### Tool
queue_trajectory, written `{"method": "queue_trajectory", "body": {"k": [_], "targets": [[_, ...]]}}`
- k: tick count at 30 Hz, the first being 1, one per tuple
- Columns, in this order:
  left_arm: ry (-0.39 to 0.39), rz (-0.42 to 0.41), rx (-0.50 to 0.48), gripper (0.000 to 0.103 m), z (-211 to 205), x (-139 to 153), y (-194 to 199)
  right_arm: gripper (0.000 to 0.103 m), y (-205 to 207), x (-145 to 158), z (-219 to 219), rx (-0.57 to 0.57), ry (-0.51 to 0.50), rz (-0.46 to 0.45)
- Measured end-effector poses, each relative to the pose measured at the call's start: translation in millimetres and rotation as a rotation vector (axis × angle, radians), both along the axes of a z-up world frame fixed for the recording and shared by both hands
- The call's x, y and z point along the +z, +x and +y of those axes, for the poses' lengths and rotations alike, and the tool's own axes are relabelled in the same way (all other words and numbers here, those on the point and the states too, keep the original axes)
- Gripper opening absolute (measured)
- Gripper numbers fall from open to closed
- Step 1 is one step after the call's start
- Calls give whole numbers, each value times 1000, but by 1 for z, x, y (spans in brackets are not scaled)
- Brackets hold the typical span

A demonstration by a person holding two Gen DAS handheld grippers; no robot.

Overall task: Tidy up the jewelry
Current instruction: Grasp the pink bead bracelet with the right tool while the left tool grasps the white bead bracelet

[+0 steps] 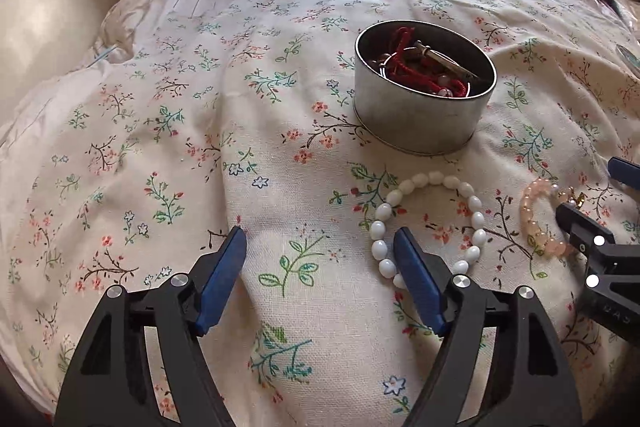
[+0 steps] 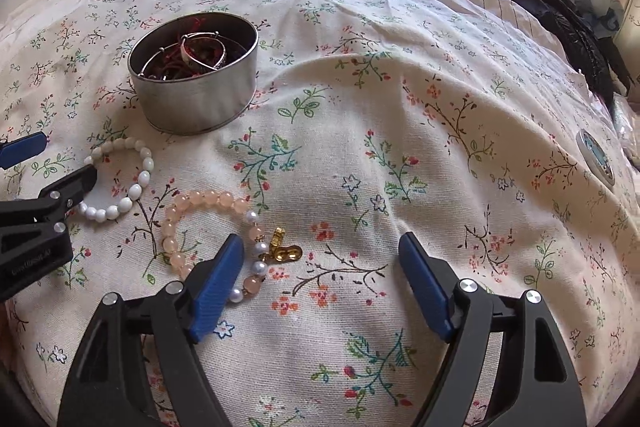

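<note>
Both tools released, holding nothing. Left gripper (image 1: 320,247) has its blue-padded jaws spread wide over the cream floral-print bedspread (image 1: 200,131); its right finger overlaps the near-left edge of the white oval-bead bracelet (image 1: 430,223), contact not clear. That bracelet lies flat on the cloth just in front of the round silver metal tin (image 1: 420,115), apart from it. The tin sits upright and open, with red cord jewelry (image 1: 404,67) and metal bangles tangled inside. Right gripper (image 2: 322,247) is also wide open above the fabric; its left finger overlaps the near end of the pink translucent bead bracelet with small pearl beads (image 2: 192,211). Whether it touches, can't tell. A small gold clasp charm (image 2: 282,247) hangs off that bracelet, lying on the cloth between the right jaws. Pink bracelet sits just right of the white one, not touching. A small round blue-faced disc (image 2: 596,157) rests on the bedspread far right, well apart from the jewelry.
</note>
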State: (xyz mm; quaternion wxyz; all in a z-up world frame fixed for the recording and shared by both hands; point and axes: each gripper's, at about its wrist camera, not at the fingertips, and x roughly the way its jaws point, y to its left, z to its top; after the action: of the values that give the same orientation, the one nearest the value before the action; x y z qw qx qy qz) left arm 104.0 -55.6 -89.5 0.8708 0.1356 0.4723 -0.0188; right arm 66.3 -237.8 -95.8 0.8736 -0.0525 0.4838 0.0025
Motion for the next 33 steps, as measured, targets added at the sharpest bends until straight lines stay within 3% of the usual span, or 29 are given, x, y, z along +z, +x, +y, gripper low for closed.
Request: {"method": "queue_trajectory", "body": {"k": [2, 5, 7, 8, 9, 11, 12, 14, 18, 19, 21, 23, 25, 26, 28, 29, 30, 33], "targets": [[8, 3, -14, 72, -3, -1, 0, 76, -1, 1, 1, 33, 60, -2], [-7, 4, -28, 69, -4, -1, 1, 61, 2, -2, -1, 59, 163, 24], [-22, 5, -36, 61, -4, -1, 0, 40, 1, -3, 0, 84, 223, 34], [-21, 4, -39, 52, -5, -2, -1, 35, 1, -4, 3, 102, 239, 39], [-9, -1, -44, 44, -7, -3, -1, 21, 1, -4, 6, 123, 258, 46], [7, -14, -47, 29, -7, -1, -3, 10, -2, -1, 13, 165, 290, 43], [-3, -23, -38, 21, -4, 2, -4, 9, -4, 2, 15, 190, 318, 35], [-58, -33, -5, 14, 8, 9, -4, 9, -8, 8, 21, 223, 342, 12], [-98, -126, 70, 15, 24, 27, -7, 11, -8, 11, 15, 178, 323, -1], [-99, -146, 72, 16, 25, 31, -9, 26, -6, 9, 14, 165, 322, 9], [-105, -162, 49, 31, 21, 33, -10, 47, -5, 6, 14, 154, 309, 20], [-100, -157, 3, 41, 12, 30, -8, 47, -5, 3, 19, 168, 294, 32], [-51, -126, -31, 44, 0, 19, -2, 47, -5, 1, 25, 180, 260, 38], [-16, -87, -32, 44, -4, 10, 3, 47, -4, 1, 26, 189, 254, 33], [4, -16, -28, 43, -4, -4, 10, 24, -3, 2, 27, 198, 264, 27], [-12, -16, -25, 34, -2, -3, 9, 16, -3, 3, 24, 197, 281, 25], [-20, -14, -20, 26, 0, -2, 8, 11, -4, 4, 22, 193, 298, 22], [-87, -11, -31, 17, 7, 4, 2, 8, -6, 10, 10, 156, 339, -10]]}}
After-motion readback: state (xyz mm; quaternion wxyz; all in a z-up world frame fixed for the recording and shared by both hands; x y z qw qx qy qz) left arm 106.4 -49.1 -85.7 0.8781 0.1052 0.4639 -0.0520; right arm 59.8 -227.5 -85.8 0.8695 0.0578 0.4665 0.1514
